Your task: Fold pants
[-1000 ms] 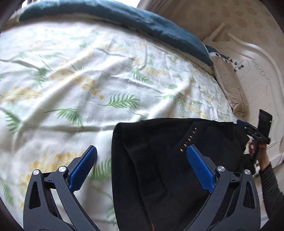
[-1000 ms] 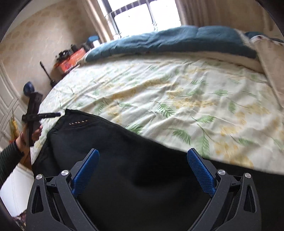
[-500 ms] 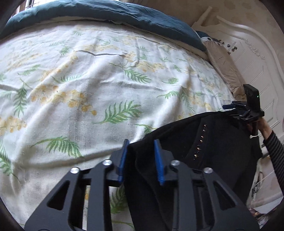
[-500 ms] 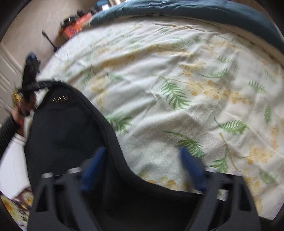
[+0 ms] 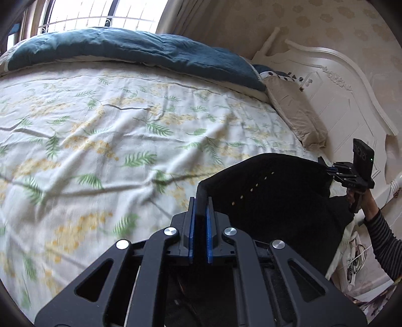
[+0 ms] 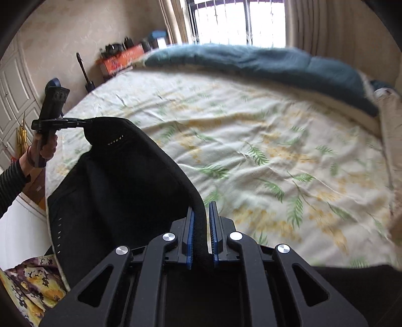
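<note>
The black pants [image 5: 276, 201] hang lifted off the near edge of the bed, stretched between the two grippers, with the waistband edge pulled up and the rest drooping down toward the bed's side. The left gripper [image 5: 200, 208] has its blue pads pressed together on a fold of the black cloth at one corner. The right gripper [image 6: 201, 221] has the rolled edge of the pants between its blue pads, and its jaws are closing on it, pads touching the cloth.

The left wrist view shows the white carved headboard [image 5: 334, 105], a beige pillow [image 5: 294, 115] leaning near it, and the right gripper from the side with a hand [image 5: 361, 198] and striped sleeve [image 5: 384, 246] under it. The right wrist view shows instead a wall of white cupboard doors [image 6: 15, 93], an orange box [image 6: 120, 57] holding dark items too small to tell, and a window [image 6: 238, 22] behind bars.

Both views show the floral sheet [image 5: 100, 130] covering the bed and a dark teal blanket [image 5: 125, 47] bunched along its far edge. A row of small metal studs [image 5: 253, 186] runs across the pants.
</note>
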`<state>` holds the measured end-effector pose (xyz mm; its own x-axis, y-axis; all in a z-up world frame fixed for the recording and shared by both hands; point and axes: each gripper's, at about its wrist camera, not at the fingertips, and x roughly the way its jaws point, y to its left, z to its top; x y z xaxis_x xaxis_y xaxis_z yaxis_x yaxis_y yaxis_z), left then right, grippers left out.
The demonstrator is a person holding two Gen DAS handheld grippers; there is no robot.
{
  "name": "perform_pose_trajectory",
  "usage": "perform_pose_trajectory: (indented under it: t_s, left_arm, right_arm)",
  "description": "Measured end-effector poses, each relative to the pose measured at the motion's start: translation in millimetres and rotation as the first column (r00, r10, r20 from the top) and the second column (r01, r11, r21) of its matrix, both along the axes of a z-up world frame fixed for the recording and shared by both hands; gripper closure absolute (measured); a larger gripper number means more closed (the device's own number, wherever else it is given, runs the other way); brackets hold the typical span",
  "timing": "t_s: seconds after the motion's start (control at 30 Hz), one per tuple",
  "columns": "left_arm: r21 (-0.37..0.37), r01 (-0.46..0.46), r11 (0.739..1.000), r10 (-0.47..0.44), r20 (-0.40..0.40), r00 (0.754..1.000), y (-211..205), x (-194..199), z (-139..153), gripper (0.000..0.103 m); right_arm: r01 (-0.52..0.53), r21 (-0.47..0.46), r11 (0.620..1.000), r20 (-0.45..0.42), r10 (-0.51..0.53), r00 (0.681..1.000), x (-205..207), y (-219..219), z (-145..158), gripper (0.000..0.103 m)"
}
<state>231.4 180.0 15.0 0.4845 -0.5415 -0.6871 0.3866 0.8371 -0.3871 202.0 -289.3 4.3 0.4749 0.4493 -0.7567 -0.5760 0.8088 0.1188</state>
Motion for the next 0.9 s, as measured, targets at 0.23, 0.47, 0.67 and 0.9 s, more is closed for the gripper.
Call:
perform_pose_trajectory:
  t_s: [0.23,0.47,0.67,0.9]
  left_arm:
    - [-0.076,-0.049,0.996,0.048,-0.014,0.999,13,-93,2,0.097]
    - [-0.039,-0.046,0.998,0.044,-0.062,0.997,12,-160,-35,0.093]
    - [0.029,-0.123,0.992,0.125,-0.091,0.988,9,-186,-60,0.063]
    - [-0.224,-0.296,0.929,0.269,-0.143,0.953,27,-230,-48,0.033]
  right_arm:
    - [0.052,-0.082,0.995,0.113,-0.043,0.993,-93,11,-6,0.093]
    - [0.093,-0.113,0.989,0.053,-0.088,0.995,-144,14,-57,0.093]
    - [0.196,-0.023,0.980,-0.011,-0.197,0.980,-151,9,-71,0.081]
    - [0.365,0.273,0.890,-0.130,-0.341,0.931,-183,-15,-54,0.035]
